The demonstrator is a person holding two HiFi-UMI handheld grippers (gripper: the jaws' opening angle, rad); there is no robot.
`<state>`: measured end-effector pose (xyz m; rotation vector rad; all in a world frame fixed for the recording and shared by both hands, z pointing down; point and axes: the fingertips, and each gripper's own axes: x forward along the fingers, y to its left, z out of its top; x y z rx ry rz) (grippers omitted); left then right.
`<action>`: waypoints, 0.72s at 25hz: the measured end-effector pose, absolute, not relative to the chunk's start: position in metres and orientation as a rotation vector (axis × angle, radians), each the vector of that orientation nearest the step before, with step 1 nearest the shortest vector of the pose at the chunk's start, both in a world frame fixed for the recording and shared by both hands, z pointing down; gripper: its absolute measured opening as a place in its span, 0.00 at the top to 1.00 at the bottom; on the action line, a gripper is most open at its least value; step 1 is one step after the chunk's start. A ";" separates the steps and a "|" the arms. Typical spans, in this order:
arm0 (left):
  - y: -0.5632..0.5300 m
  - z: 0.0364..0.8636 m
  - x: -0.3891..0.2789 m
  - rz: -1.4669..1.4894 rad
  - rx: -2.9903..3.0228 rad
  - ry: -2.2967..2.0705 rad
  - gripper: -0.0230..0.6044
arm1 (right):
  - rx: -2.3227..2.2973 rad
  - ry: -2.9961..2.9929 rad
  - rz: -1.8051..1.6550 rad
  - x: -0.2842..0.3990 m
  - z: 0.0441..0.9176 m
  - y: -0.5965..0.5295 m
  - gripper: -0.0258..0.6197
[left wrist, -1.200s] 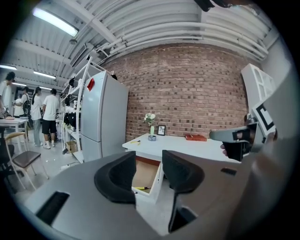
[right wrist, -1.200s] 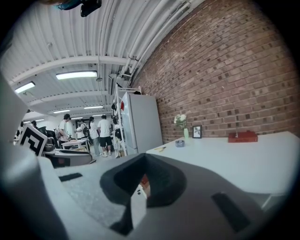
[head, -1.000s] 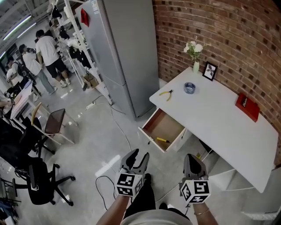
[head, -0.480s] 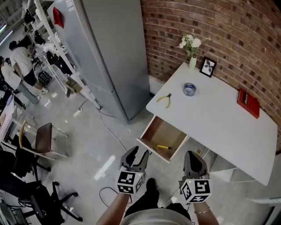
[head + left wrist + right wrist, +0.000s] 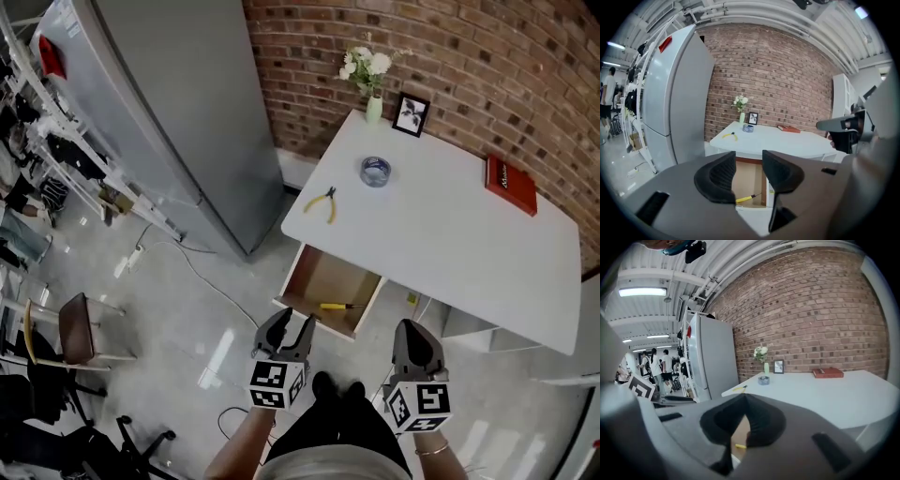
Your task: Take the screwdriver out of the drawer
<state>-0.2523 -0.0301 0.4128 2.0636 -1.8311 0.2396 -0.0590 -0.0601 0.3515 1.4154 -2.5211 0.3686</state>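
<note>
- Head view: one screwdriver [image 5: 337,306] lies in the one open drawer [image 5: 298,274] under the desk [image 5: 450,253], close to the drawer's front wall.
  - Its long axis runs side to side, about parallel to that wall, with the yellow handle on the left.
  - It sits ahead of and below both tongs, between their lines — I judge the left tongs [image 5: 292,323] the nearer, the right tongs [image 5: 415,330] further off to the side.
  - Neither is touching the drawer.
  - On the desk I count one pair of pliers [image 5: 325,203], one tape roll [image 5: 375,171], one red book [image 5: 511,185], one vase of flowers [image 5: 372,80] and one picture frame [image 5: 410,114].
- Left gripper view: the left tongs [image 5: 749,164] stand apart and hold nothing. The screwdriver [image 5: 747,198] shows through the gap, low down (so the approach is forward and down).
- Right gripper view: the right tongs [image 5: 742,401] are closed tip to tip and empty. Only a bit of the screwdriver's yellow handle [image 5: 739,446] shows below them.
</note>
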 end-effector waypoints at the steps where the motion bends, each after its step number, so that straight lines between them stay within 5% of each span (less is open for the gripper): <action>1: -0.033 0.416 -0.249 0.251 2.067 -1.818 0.69 | 1.426 -2.513 0.374 -0.055 0.353 -0.061 0.96; 18: -0.085 0.521 -0.201 0.669 2.203 -1.586 0.72 | 1.441 -2.410 0.572 -0.030 0.434 -0.062 0.96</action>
